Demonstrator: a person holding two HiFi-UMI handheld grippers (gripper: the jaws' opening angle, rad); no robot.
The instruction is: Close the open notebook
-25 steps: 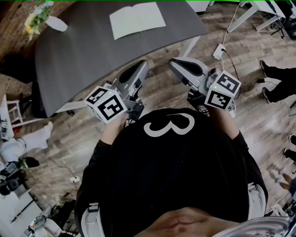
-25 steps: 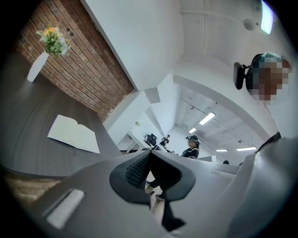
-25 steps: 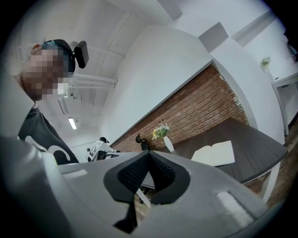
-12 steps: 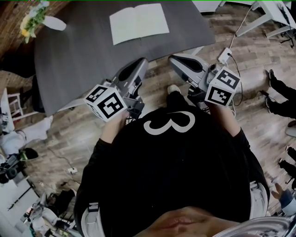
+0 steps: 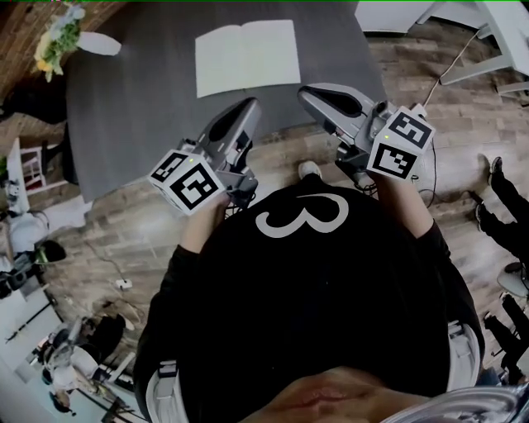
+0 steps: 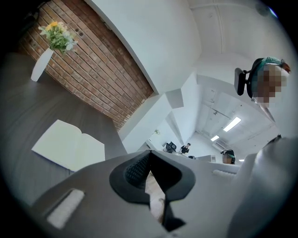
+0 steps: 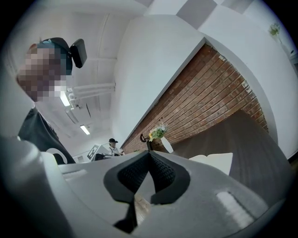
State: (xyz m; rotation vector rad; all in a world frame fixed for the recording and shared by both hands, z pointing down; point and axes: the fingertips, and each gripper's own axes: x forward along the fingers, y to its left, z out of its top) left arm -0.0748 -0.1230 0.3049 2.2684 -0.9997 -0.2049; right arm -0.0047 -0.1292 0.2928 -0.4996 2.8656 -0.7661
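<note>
An open white notebook point(image 5: 246, 56) lies flat on the dark grey table point(image 5: 140, 107), towards its far right part. My left gripper point(image 5: 248, 106) reaches just over the table's near edge, below the notebook and short of it, jaws shut and empty. My right gripper point(image 5: 307, 92) hovers at the near edge by the notebook's right corner, also shut with nothing in it. In the left gripper view the notebook point(image 6: 70, 145) lies ahead to the left of the closed jaws point(image 6: 150, 155). The right gripper view shows the notebook point(image 7: 216, 162) to the right of the closed jaws point(image 7: 149, 155).
A white vase of flowers point(image 5: 99, 43) lies at the table's far left corner. White desks point(image 5: 488, 25) stand at the upper right over a wooden floor. A person's shoes point(image 5: 508, 194) are at the right edge. A brick wall point(image 6: 98, 74) backs the table.
The table and notebook have come closer in the head view. Both grippers have moved forward from over the floor to the table's near edge, still shut.
</note>
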